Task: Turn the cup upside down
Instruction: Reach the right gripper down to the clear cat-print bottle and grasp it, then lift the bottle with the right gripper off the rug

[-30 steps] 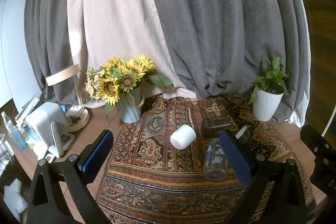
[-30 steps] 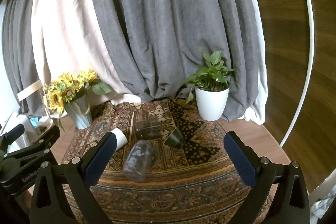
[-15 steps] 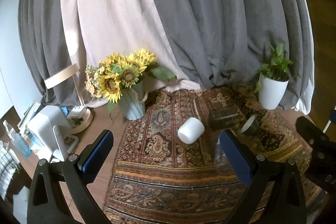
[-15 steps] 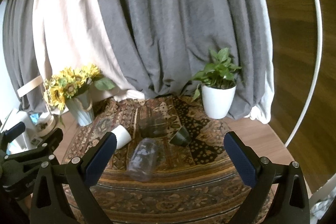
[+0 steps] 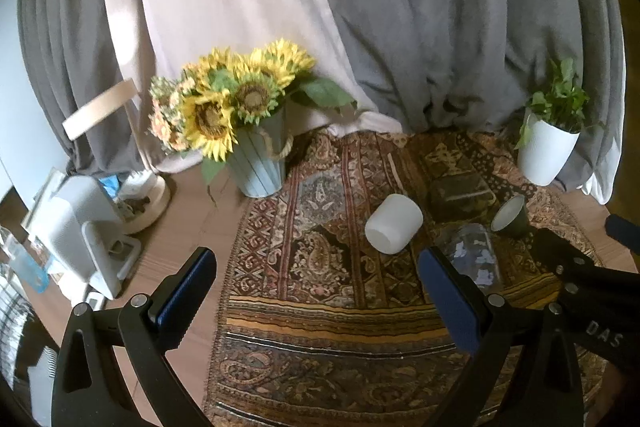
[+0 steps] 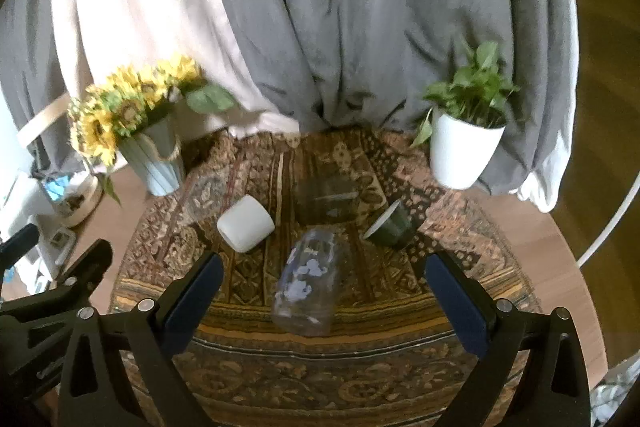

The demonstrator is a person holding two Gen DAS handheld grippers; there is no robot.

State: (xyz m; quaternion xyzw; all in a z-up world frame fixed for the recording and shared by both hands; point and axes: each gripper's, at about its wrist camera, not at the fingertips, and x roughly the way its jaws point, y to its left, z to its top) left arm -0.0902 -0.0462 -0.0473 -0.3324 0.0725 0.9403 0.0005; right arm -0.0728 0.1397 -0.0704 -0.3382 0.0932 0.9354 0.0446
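Several cups lie on their sides on a patterned cloth [image 5: 320, 307] [image 6: 360, 367]. A white cup [image 5: 393, 223] [image 6: 245, 223] lies at the middle. A clear glass with white prints [image 6: 308, 285] [image 5: 476, 259] lies in front. A dark green cup with a white inside [image 6: 392, 225] [image 5: 510, 215] lies to the right. A dark clear tumbler [image 6: 330, 197] [image 5: 460, 193] lies behind. My left gripper [image 5: 316, 295] is open and empty, above the cloth's left front. My right gripper [image 6: 322, 299] is open and empty, with the printed glass between its fingers in view.
A blue-grey vase of sunflowers [image 5: 256, 163] [image 6: 154, 163] stands at the back left. A white pot with a green plant [image 5: 546, 153] [image 6: 464, 147] stands at the back right. White devices and a lamp [image 5: 88, 219] crowd the left table edge. Curtains hang behind.
Both grippers have come forward and lower toward the cups. The cups appear larger and closer in both views. The cups have not moved. Both grippers stay open.
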